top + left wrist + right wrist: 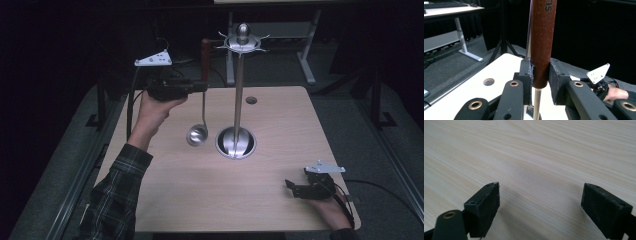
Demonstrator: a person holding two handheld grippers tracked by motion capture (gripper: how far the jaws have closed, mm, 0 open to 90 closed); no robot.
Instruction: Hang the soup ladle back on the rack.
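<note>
A steel ladle (198, 134) with a reddish-brown handle (541, 42) hangs upright above the table, bowl down. My left gripper (202, 86) is shut on the lower end of that handle, and its pads (554, 80) press both sides of the handle. Just right of the ladle stands a tall steel utensil stand (239, 85) with hooks around a ball top and a round base (235, 142). At the table's front right my right gripper (292, 187) rests low over the wood, open, and nothing lies between its fingertips (486, 205).
The light wooden table (220, 200) has a small round hole (251, 100) at the back. Another desk's legs (305, 55) stand on the dark floor behind. A metal rail (85, 165) runs along the table's left side.
</note>
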